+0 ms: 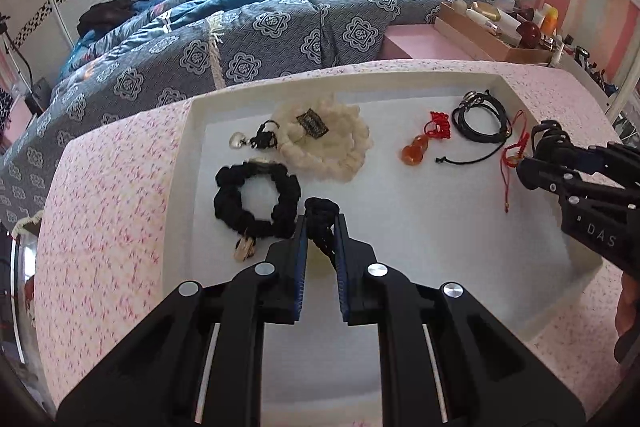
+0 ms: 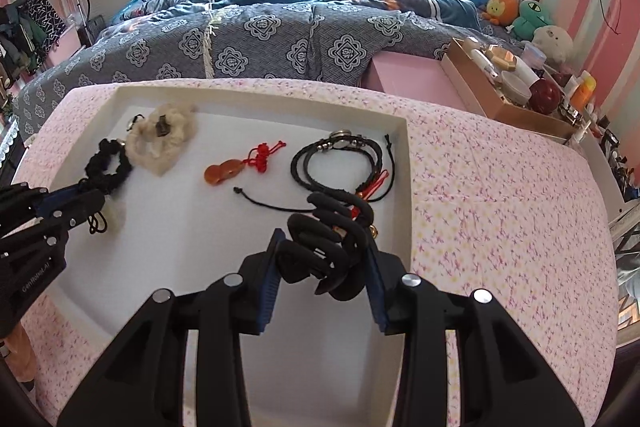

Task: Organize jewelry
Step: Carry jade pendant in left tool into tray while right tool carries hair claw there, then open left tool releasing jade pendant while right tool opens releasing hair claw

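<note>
Over the white tray [image 1: 200,155], the left gripper [image 1: 322,227] pinches a black braided cord [image 1: 320,211] and the right gripper [image 2: 326,255] clamps a black coiled band [image 2: 328,247] at its three o'clock, likely to be laid by kind.

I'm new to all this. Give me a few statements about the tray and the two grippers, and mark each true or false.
1. The left gripper is shut on a black cord. True.
2. The right gripper is empty. False: it holds a black coiled hair tie.
3. The orange pendant lies in the white tray. True.
4. The cream scrunchie lies on the bed. False: it lies in the tray, beside the black scrunchie.
5. The tray sits on a plain blue cloth. False: the cloth is pink and speckled.
</note>
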